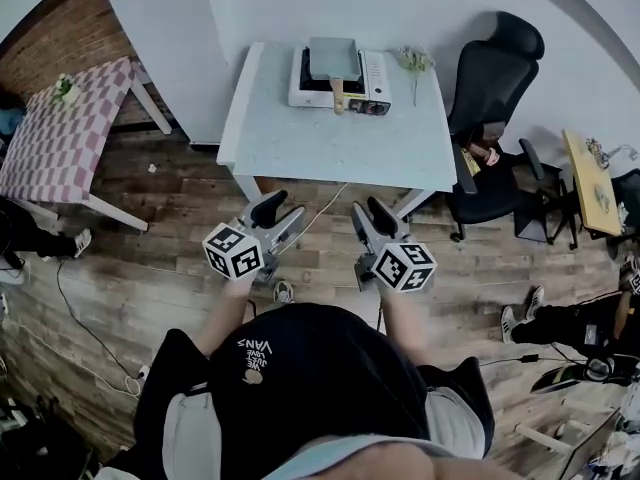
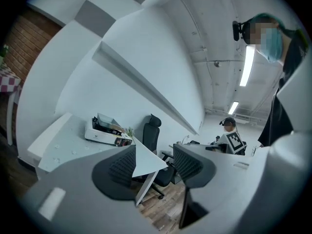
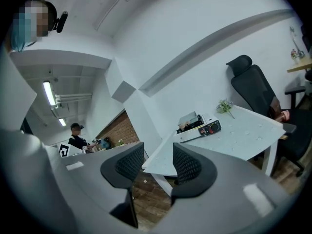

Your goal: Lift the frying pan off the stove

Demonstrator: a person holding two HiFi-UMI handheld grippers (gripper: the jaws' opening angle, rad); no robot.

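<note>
Low centre of the head view: left gripper (image 1: 278, 211) and right gripper (image 1: 372, 216), both with jaws spread and nothing between them, just short of the white table (image 1: 330, 143). Frying pan (image 1: 333, 58) sits on the portable stove (image 1: 372, 76) at top centre, straight ahead and well apart from both. Its handle (image 1: 338, 93) runs down-frame toward the person, slightly to the right gripper's side, so the right looks like the nearer reach.

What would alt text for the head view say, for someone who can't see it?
Seen from above, a person stands on a wooden floor holding the left gripper and right gripper, both open and empty, short of a white table. At the table's far edge a frying pan sits on a stove, with a black office chair to the right.
</note>
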